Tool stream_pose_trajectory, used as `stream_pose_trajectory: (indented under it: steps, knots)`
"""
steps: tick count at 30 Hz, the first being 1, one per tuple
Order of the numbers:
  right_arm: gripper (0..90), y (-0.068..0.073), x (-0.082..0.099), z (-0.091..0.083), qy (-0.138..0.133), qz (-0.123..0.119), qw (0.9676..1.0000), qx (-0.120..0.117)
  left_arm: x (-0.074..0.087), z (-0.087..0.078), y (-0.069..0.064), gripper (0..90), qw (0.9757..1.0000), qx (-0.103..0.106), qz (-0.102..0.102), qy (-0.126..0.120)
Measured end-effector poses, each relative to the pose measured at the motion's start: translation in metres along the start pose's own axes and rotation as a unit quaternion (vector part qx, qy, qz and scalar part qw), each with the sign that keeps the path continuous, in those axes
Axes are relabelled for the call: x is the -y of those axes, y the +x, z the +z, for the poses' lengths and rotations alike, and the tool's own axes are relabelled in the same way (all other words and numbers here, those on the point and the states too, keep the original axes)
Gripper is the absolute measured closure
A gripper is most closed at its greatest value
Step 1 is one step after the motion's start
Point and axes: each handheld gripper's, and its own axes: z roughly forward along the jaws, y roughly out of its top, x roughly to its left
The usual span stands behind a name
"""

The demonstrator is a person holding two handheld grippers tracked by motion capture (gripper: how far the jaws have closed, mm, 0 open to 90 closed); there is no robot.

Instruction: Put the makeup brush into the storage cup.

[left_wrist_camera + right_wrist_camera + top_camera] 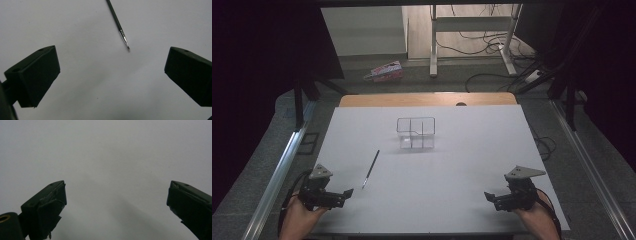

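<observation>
Fingers (35, 75) of the left gripper (346, 192) are spread wide w/ nothing between them, and the right gripper (488, 196) stands the same: jaws far apart, bare white table (472, 150) under them, no hold on anything. Landmark = clear divided organizer box (415, 133), upright mid-table. The thin dark pen (370, 168) lies flat on the table, down-left of the box and well apart from it, slanted, its near tip pointing toward the left gripper. In the left gripper view the pen (119, 27) tip sits just ahead of the open jaws, not yet between them, no contact. Right gripper is well off to the box's near right, far from the pen. Progress, as I judge it: basically nothing done yet; pen untouched, box compartments look empty. Left to do: close in on the pen, grip it, lift, carry to the box, drop it in a compartment.
</observation>
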Motion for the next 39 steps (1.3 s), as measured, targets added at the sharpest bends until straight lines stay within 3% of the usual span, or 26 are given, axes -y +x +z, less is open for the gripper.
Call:
stream_pose_trajectory:
  steps: [10, 28, 39]
  knots:
    - [2.8, 0.001, 0.0, 0.002, 0.014, -0.007, 0.9999, 0.003, -0.01, 0.005, 0.003, 1.1, 0.999, 0.013, 0.007, 0.041]
    - [3.5, 0.001, 0.001, 0.004, 0.025, -0.007, 0.9997, 0.003, -0.033, 0.011, 0.003, 4.6, 0.9975, 0.009, 0.012, 0.069]
    - [3.7, 0.001, 0.001, 0.004, 0.027, -0.008, 0.9996, 0.002, -0.051, 0.023, 0.001, 6.4, 0.9959, 0.011, 0.024, 0.086]
